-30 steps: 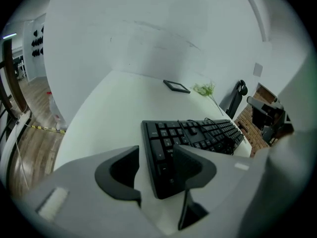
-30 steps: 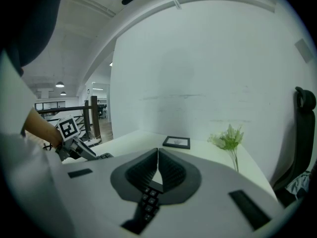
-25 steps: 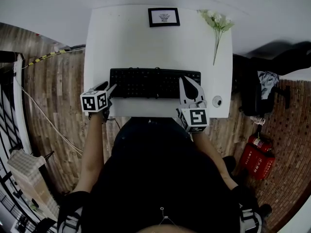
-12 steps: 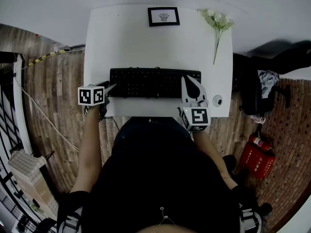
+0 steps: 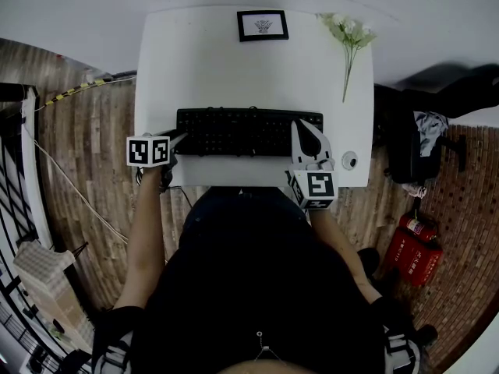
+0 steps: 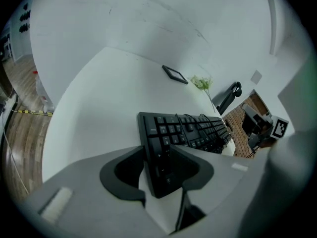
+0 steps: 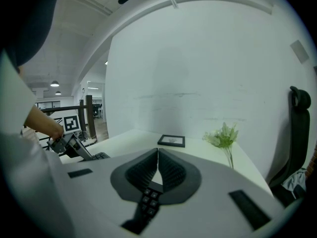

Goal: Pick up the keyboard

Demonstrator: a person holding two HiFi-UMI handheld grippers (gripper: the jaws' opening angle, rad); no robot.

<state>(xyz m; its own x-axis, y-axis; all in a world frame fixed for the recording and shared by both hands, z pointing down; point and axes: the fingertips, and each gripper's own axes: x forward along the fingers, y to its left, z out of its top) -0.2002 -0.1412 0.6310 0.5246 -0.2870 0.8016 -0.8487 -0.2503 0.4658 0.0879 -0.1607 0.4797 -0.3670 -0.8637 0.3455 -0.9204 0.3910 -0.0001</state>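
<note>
Head view: flat black rectangular keyboard

Keyboard: black, full-size w/ numpad, flat, keys up, long axis L–R, near front edge of white surface.

Head view steeply down over table; gripper views low, close, sharing keyboard
</note>
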